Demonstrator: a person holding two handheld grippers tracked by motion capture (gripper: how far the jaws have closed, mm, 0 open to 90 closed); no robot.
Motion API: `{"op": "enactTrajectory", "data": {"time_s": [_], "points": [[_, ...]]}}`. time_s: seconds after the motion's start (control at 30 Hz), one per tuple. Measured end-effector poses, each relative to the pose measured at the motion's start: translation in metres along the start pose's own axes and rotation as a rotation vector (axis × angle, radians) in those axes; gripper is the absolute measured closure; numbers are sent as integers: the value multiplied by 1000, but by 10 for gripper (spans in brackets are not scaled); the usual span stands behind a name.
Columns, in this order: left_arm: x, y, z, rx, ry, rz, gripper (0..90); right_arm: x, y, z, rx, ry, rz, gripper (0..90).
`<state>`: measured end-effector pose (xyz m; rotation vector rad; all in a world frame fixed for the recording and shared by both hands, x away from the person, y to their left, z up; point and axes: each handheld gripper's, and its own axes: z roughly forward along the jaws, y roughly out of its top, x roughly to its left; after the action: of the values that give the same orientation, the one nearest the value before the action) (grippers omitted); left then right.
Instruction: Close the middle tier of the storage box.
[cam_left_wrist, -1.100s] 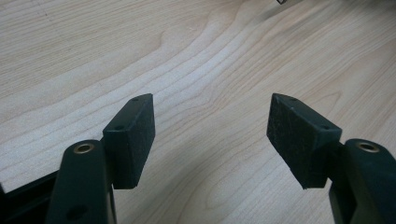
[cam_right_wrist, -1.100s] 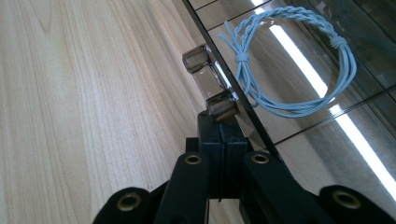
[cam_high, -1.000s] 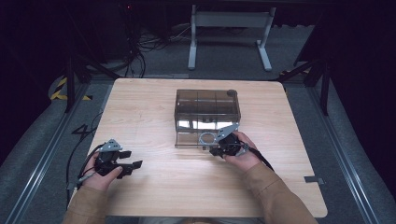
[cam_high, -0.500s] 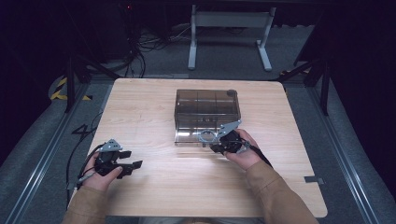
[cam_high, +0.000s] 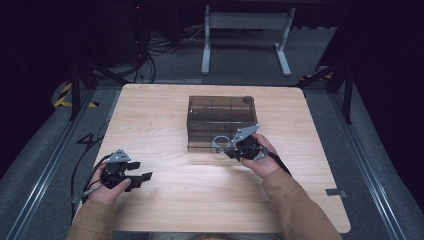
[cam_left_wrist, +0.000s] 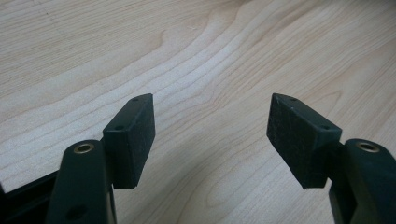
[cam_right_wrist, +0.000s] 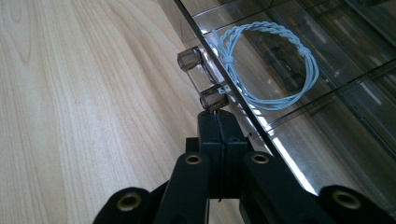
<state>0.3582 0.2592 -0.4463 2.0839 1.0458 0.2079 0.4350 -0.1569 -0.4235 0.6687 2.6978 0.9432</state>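
1 smoky clear plastic box (cam_high: 220, 120) sits just above the middle of the high view on 1 pale wooden table (cam_high: 165, 125), its inside split by dividers into compartments whose count is hard to make out through the tinted walls. At its near front wall hangs 1 loop of pale twisted cord (cam_right_wrist: 275, 65), plain in the right gripper view at upper right, beside 2 small clear knobs (cam_right_wrist: 190, 59) on the box's front edge. 2 grippers are in play. The right gripper (cam_high: 235, 147), right of centre in the high view, has its jaws pressed fully together with nothing seen between them, the tips just below the lower knob; whether they touch it cannot be told. The left gripper (cam_high: 142, 177), at lower left, well apart from the box, holds its jaws spread wide over bare wood, gripping nothing. Both forearms are cut off by the bottom edge.
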Motion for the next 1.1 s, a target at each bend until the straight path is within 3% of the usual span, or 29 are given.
{"op": "enactTrajectory", "data": {"time_s": [1.1], "points": [[1,-1,0,-6,0,-6,335,-23,13,0,26,-32,13,900]]}}
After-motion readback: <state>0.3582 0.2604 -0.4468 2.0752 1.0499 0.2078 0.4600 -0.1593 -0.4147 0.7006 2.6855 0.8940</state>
